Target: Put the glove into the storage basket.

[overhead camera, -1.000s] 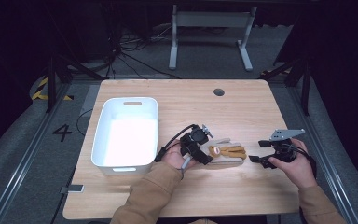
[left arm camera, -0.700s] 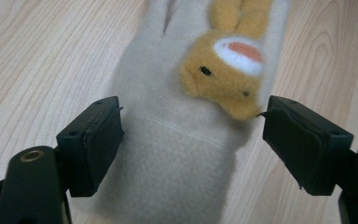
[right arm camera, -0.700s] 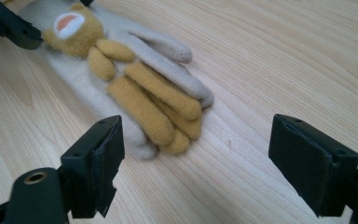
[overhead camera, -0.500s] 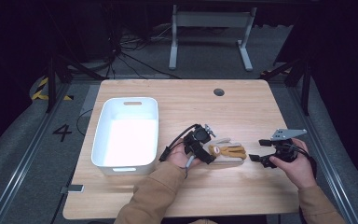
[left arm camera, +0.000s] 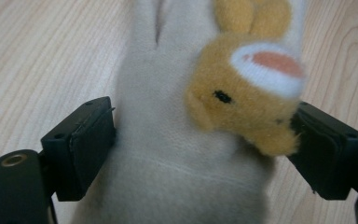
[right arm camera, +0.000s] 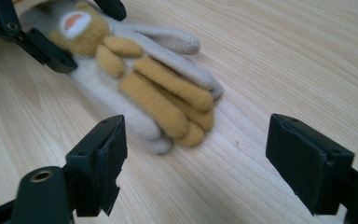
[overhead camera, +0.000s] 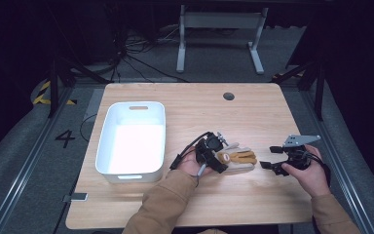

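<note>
Wooden bench (overhead camera: pixel 195 100) on grey floor; white tub (overhead camera: pixel 132 137) toward left edge. Left gripper (left arm camera: pixel 200 149) clamped around plush glove (overhead camera: pixel 236 160). Right gripper (right arm camera: pixel 193 163) spread wide, holding nothing.

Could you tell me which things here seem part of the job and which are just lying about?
Likely in play:
- plush glove
- left gripper, jaws either side of its cuff
- right gripper, open beside it
- white bin, possibly

Lying about:
- floor cables
- metal stand

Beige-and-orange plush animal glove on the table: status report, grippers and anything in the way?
Left gripper closed around beige-and-orange plush glove at its cuff. Right gripper open, short of the fingertips. Glove flat on wooden table. White plastic bin well aside.
</note>
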Demonstrator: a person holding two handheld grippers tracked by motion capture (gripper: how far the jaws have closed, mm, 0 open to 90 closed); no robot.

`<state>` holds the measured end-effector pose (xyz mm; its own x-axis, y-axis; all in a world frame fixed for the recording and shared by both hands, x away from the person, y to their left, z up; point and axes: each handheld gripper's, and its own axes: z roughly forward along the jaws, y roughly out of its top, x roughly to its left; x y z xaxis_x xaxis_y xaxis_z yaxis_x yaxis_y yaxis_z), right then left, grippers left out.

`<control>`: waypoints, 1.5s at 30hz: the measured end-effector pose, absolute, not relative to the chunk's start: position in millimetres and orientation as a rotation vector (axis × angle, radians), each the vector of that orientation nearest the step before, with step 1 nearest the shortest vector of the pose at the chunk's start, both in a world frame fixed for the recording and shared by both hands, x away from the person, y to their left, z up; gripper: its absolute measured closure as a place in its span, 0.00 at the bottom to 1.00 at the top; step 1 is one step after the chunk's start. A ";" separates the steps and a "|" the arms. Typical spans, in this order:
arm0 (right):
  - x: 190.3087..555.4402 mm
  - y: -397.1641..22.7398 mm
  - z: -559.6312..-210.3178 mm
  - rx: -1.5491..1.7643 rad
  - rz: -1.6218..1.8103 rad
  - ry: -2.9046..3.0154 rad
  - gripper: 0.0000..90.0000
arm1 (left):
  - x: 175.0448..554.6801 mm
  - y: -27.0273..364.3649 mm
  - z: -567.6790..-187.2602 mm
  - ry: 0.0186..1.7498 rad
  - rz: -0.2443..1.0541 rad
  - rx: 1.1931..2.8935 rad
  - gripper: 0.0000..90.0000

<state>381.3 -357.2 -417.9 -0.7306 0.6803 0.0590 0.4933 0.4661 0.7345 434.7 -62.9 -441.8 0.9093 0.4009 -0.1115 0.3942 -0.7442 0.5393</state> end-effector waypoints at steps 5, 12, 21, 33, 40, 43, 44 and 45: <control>381.3 -357.7 -417.8 1.019 1.126 2.470 0.23 | 434.3 -66.6 -448.3 0.580 0.004 2.530 0.13; 381.9 -356.5 -420.2 1.026 1.119 2.480 0.22 | 429.8 -71.9 -450.4 0.566 0.060 2.555 0.11; 382.2 -357.5 -420.6 1.034 1.116 2.477 0.21 | 424.5 -72.7 -453.2 0.566 0.132 2.547 0.11; 382.7 -356.4 -422.3 1.033 1.100 2.479 0.22 | 419.1 -68.6 -449.0 0.550 0.142 2.519 0.42; 383.1 -356.6 -423.2 1.035 1.101 2.480 0.22 | 415.4 -71.4 -445.8 0.548 0.143 2.532 0.58; 383.0 -356.1 -423.4 1.039 1.099 2.481 0.23 | 414.0 -71.9 -444.8 0.528 0.143 2.540 0.67; 383.1 -356.1 -423.4 1.036 1.099 2.481 0.23 | 412.9 -72.1 -444.8 0.530 0.143 2.540 0.70; 383.0 -356.1 -423.3 1.036 1.097 2.481 0.23 | 411.8 -72.7 -444.9 0.529 0.142 2.537 0.73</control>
<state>383.0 -356.1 -423.3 -0.7211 0.6898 0.0649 0.5121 0.4676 0.7205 411.8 -72.7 -444.9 0.9175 0.3976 -0.0063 0.3406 -0.7776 0.5285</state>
